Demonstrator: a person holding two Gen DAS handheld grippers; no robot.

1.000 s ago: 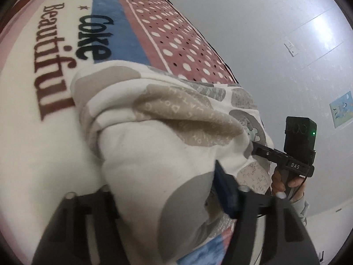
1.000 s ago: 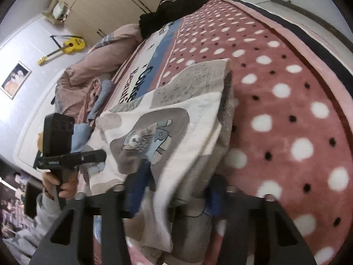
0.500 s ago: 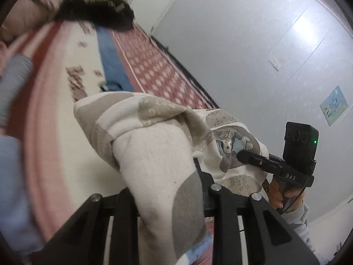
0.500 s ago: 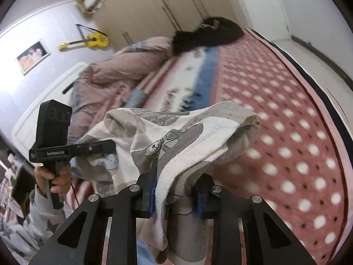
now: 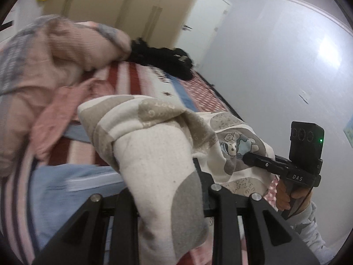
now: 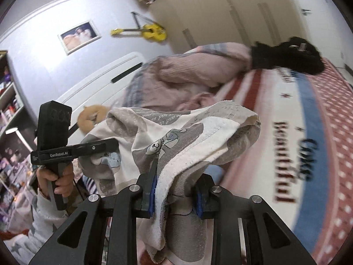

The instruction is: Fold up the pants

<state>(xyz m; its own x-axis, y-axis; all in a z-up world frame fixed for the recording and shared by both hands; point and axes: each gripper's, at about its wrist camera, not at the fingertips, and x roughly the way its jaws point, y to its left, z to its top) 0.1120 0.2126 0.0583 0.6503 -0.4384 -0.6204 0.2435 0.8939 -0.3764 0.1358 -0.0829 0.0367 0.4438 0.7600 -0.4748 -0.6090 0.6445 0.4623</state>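
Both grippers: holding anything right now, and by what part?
Both hold the pants. The left gripper is shut on a bunched corner of one end, and the right gripper is shut on the stitched hem edge at the other end.

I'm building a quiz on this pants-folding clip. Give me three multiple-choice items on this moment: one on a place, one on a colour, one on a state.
1. Where is the yellow toy guitar?
A. on the wall
B. on the bed
C. on the floor

2. What colour are the pads on the right gripper?
A. red
B. blue
C. green

3. How do both grippers hold the cream-and-grey cartoon-print pants?
A. both open
B. one shut
C. both shut on the fabric

Answers:
1. A, it hangs high on the wall.
2. B, blue edges flank the pinched fabric.
3. C, the left gripper and the right each have fabric clamped between their fingers.
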